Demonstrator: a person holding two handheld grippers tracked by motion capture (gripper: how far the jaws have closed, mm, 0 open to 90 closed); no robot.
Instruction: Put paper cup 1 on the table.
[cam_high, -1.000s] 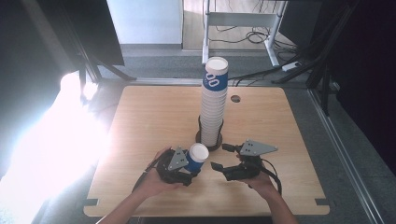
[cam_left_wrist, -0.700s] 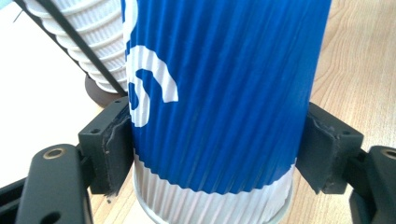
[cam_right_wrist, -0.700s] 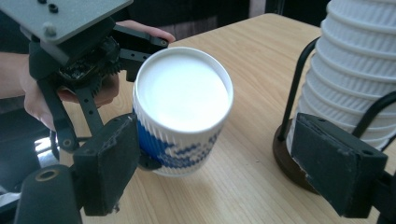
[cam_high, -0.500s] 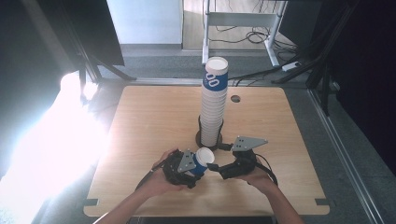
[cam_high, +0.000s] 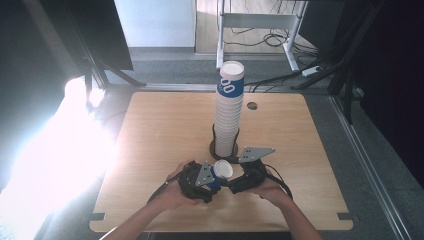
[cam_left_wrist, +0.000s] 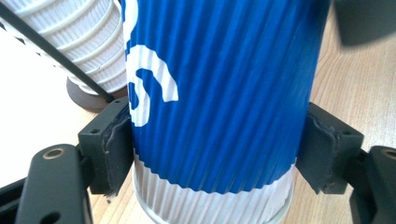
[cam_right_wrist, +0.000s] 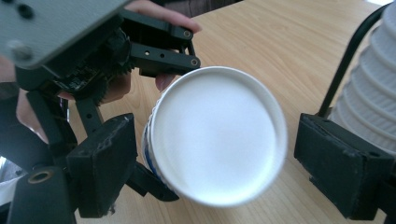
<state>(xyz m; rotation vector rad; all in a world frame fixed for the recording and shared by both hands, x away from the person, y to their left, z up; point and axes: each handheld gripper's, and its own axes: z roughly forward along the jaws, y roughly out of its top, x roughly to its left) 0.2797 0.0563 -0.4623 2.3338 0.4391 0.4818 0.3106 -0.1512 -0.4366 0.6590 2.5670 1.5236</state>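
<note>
I am working in what looks like a lab or test room: a bare light-wood table with rounded corners stands on grey carpet, with black tripod legs around it, loose black cables on the floor behind, and a white metal desk frame beyond.

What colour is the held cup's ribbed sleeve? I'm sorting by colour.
Blue with white lettering on the cup, seen best in the left gripper view.
</note>
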